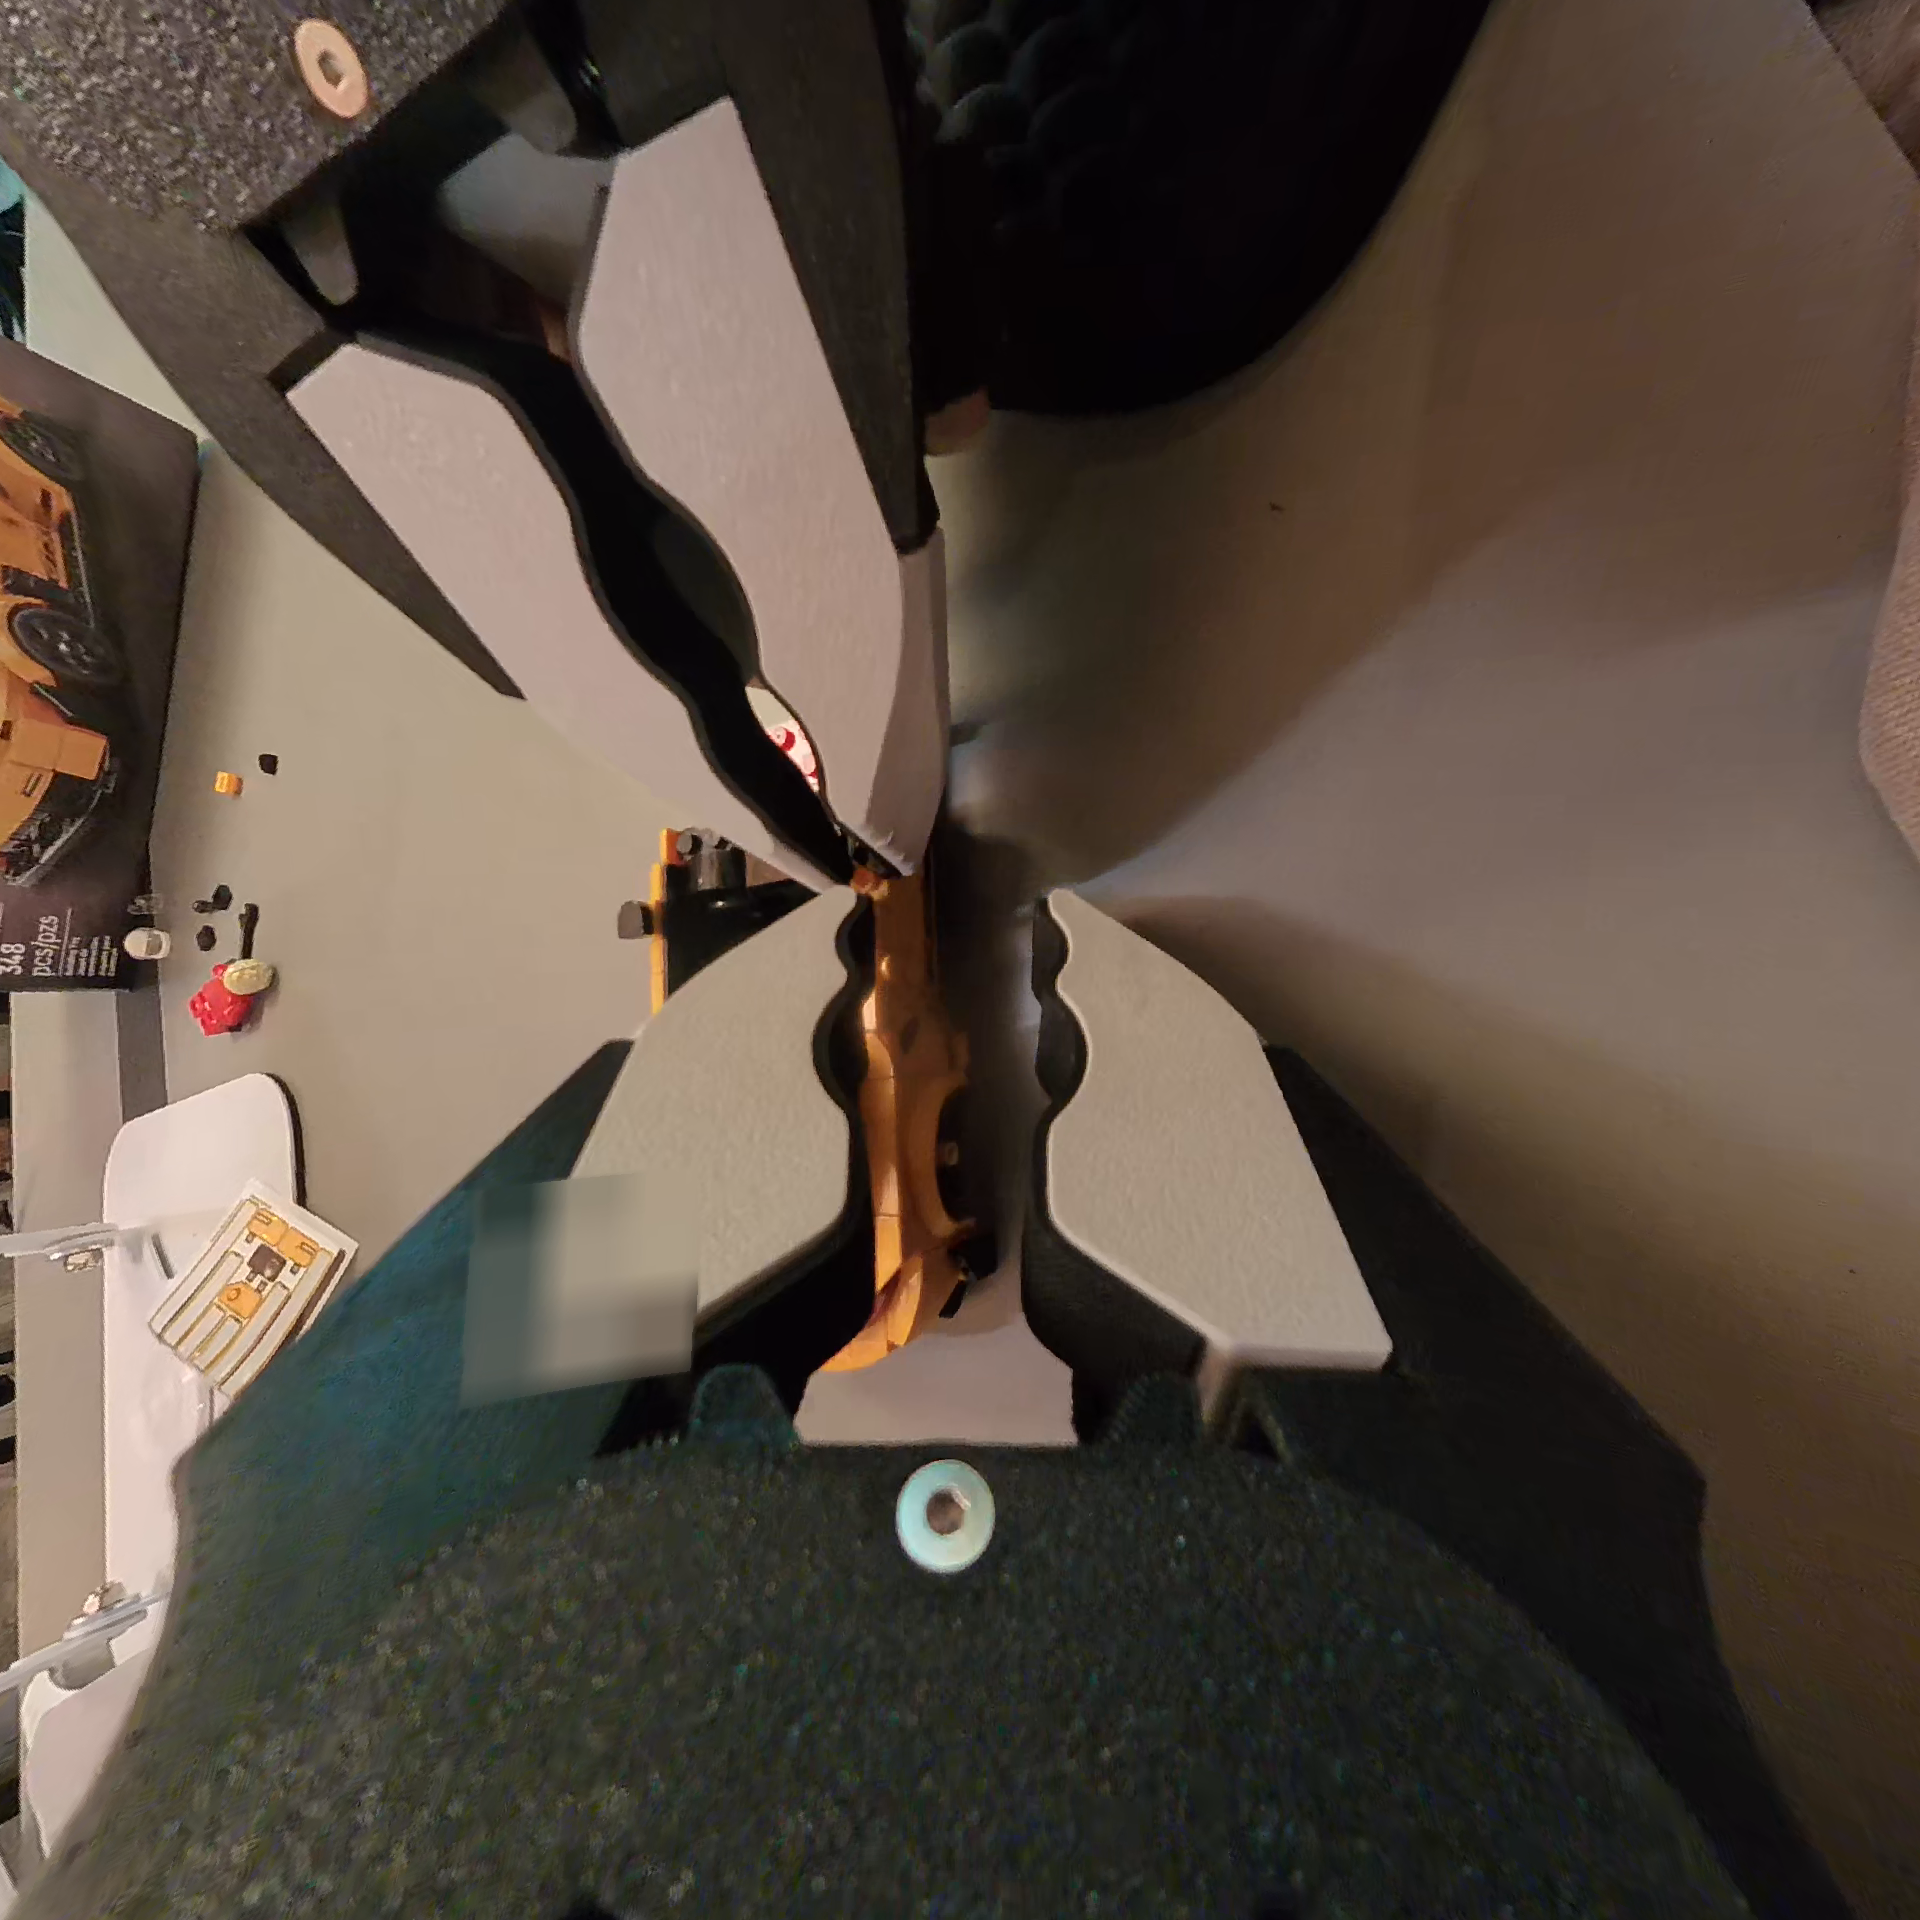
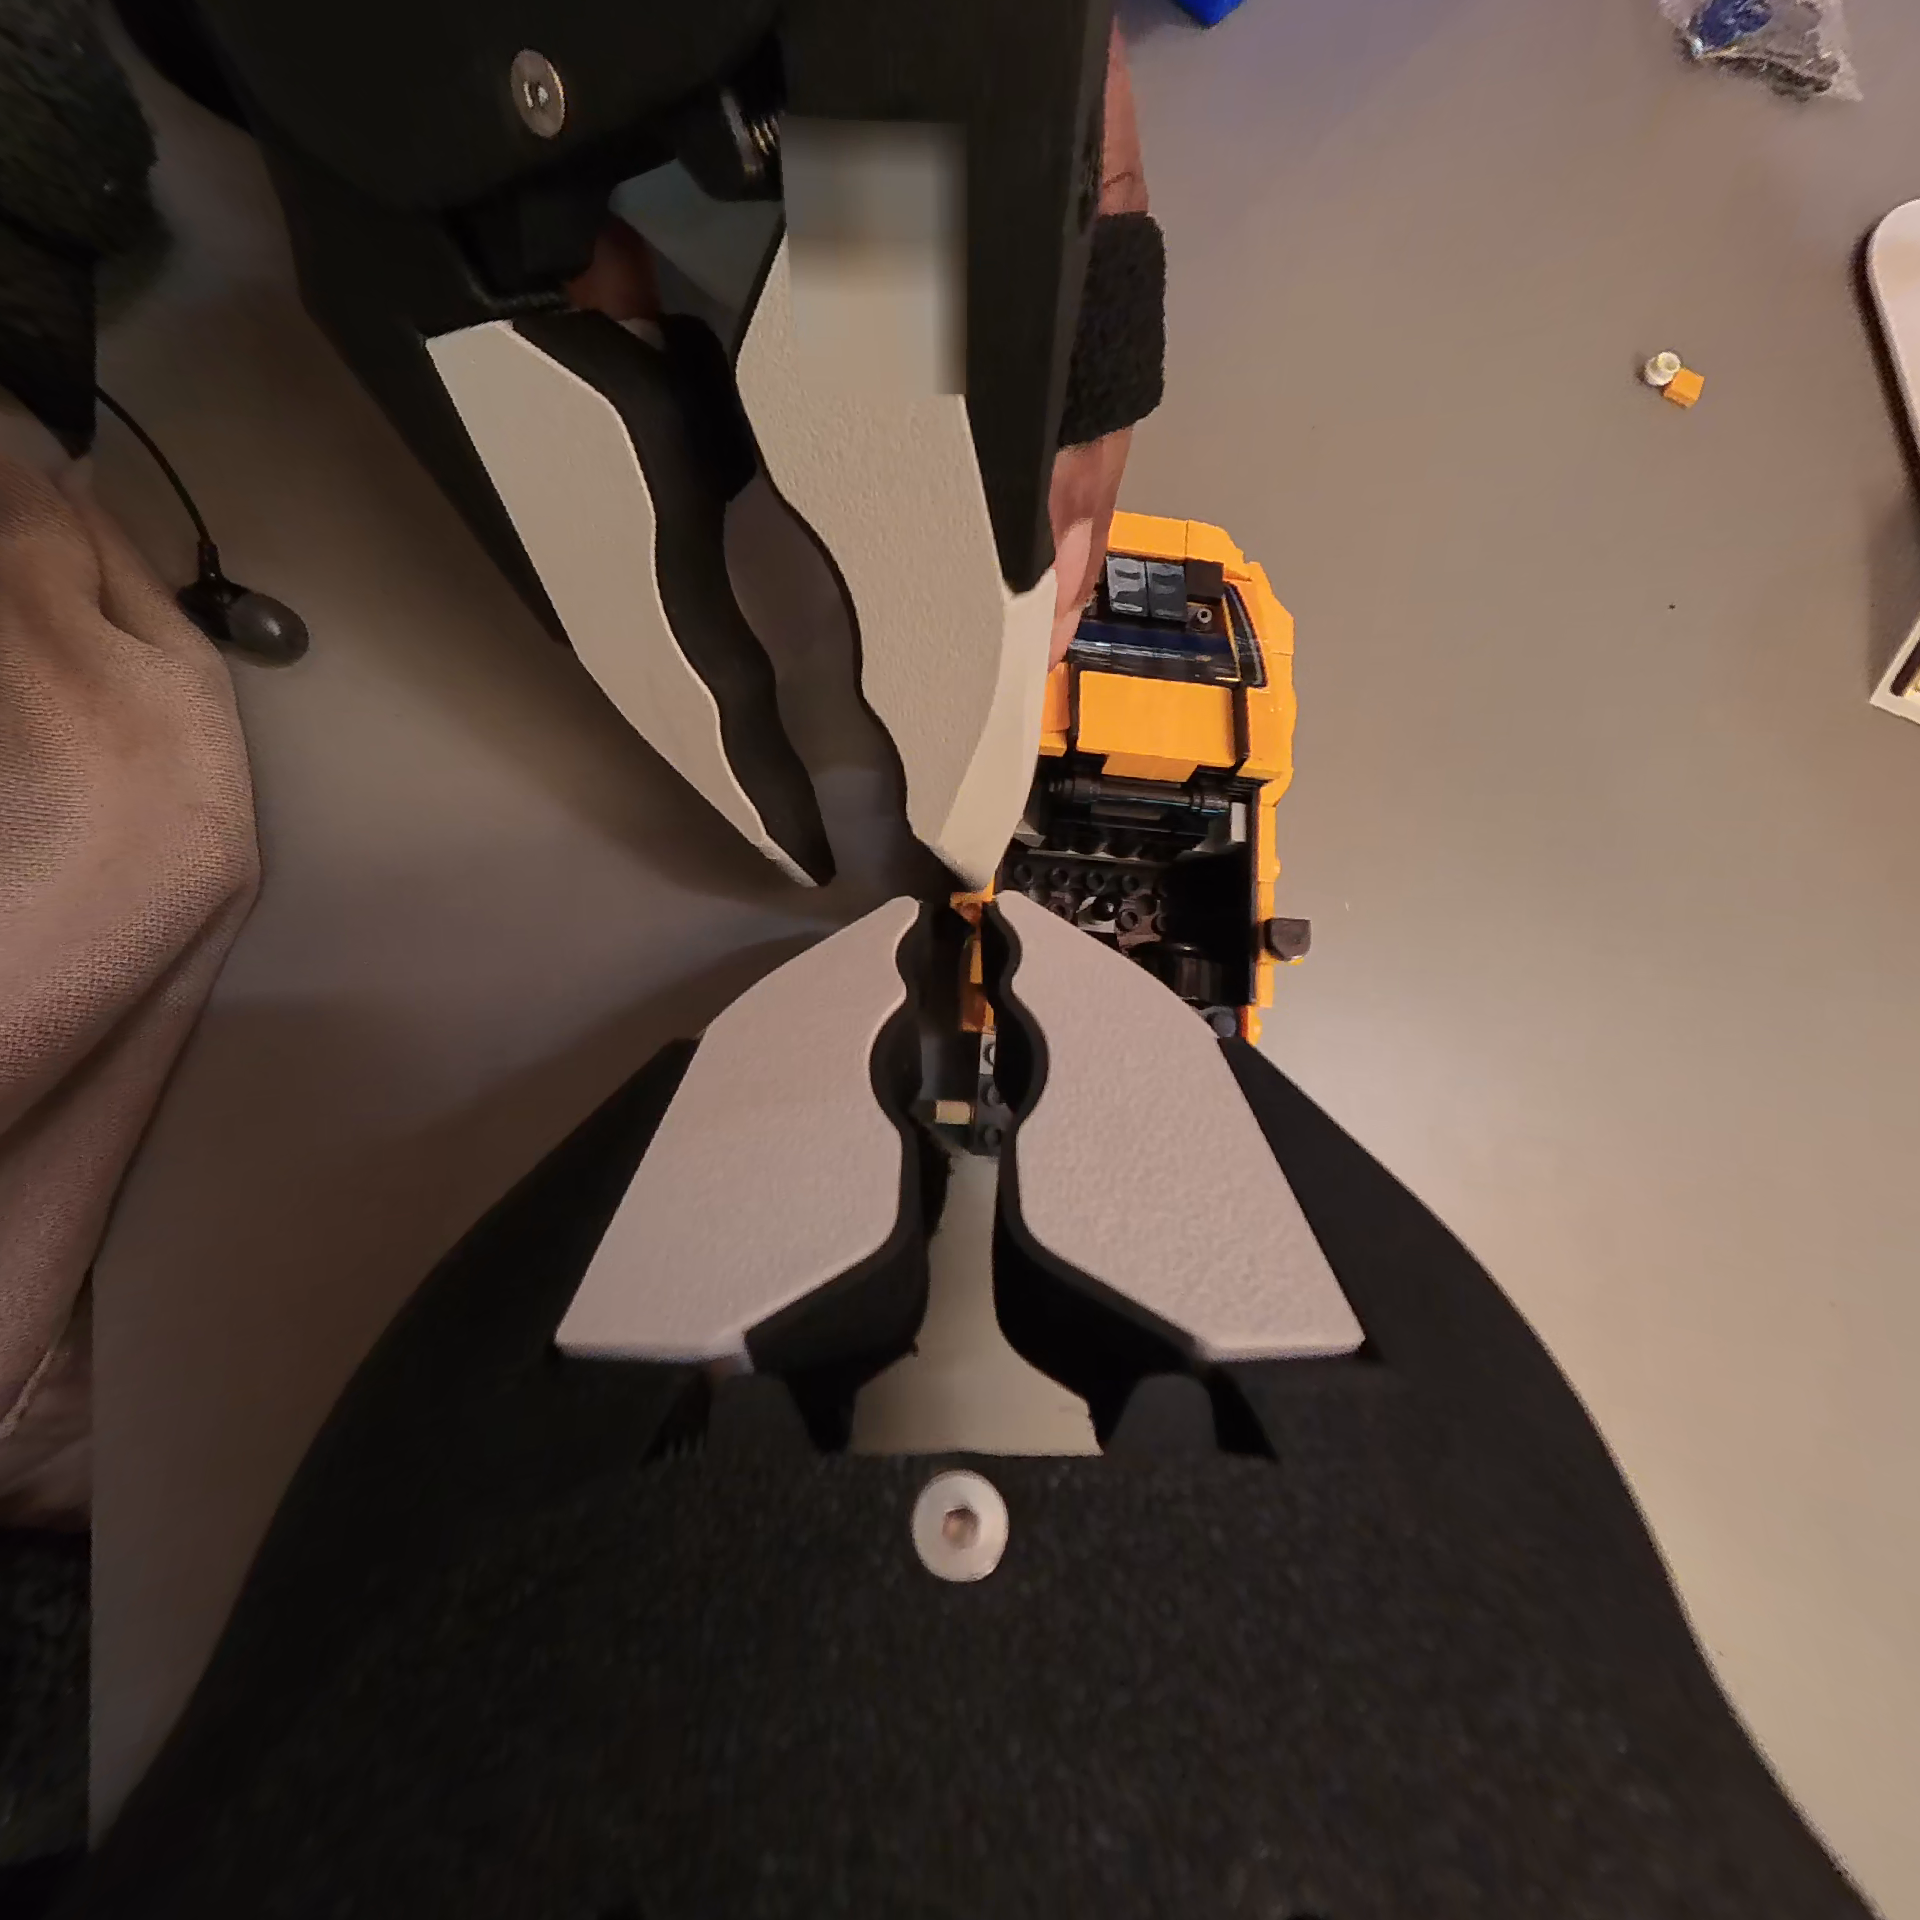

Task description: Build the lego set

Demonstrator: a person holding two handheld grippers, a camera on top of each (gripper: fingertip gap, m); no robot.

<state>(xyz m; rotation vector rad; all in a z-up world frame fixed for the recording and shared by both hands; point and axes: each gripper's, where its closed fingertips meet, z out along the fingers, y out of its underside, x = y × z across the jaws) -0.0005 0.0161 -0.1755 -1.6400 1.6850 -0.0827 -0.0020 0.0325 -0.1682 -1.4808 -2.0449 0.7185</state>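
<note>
Left wrist view: left hand-held gripper (image 1: 940,914) straddles the orange side wall of the car (image 1: 909,1091) w/ its fingers apart — the wall lies against the left pad, and a clear gap shows on the right pad's side, so nothing is clamped. Right hand-held gripper (image 1: 868,868) comes in from above, tips nearly together, pinching a tiny orange bit (image 1: 865,883) at the wall's top edge. Right wrist view: same car (image 2: 1164,727) sits on the worktop (image 2: 1558,935), open black interior to the right of the right hand-held gripper (image 2: 961,914); left one (image 2: 883,862) is just beyond, tips almost touching it. Open worktop right of the car; cloth (image 2: 104,831) crowds the left edge. Box (image 1: 62,665), loose bricks (image 1: 223,997) and a sticker sheet (image 1: 255,1283) lie well apart on the far left.
</note>
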